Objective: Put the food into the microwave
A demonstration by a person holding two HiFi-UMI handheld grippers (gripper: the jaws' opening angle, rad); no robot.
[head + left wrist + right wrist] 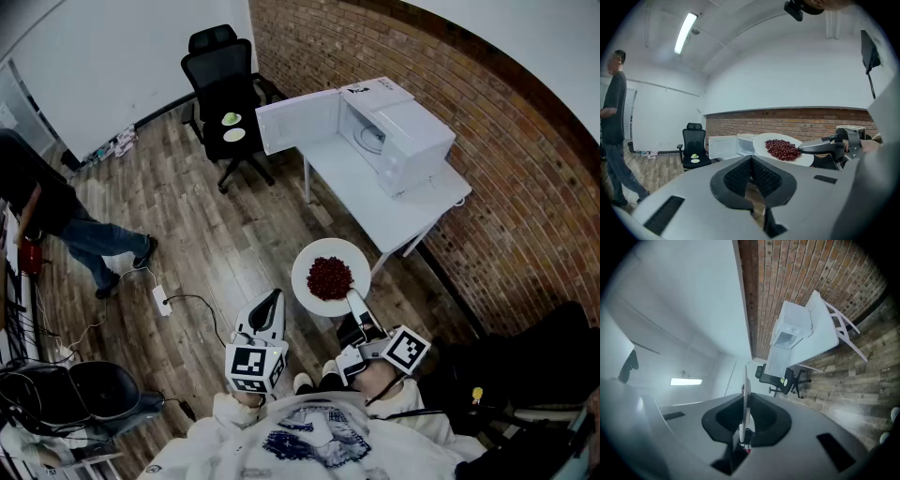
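The right gripper (353,300) is pinching the plate (314,258) of food (329,277) between its fingers; the left gripper (272,298) is pressing its fingers together, empty. The open microwave (398,131) is standing well beyond them, not yet loaded.

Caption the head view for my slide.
The right gripper holds a plate of red beans by its rim, facing the open microwave on a white table.

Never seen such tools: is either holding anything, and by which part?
The right gripper clamps the white plate of red beans by its near rim; the left gripper, shut, holds nothing.
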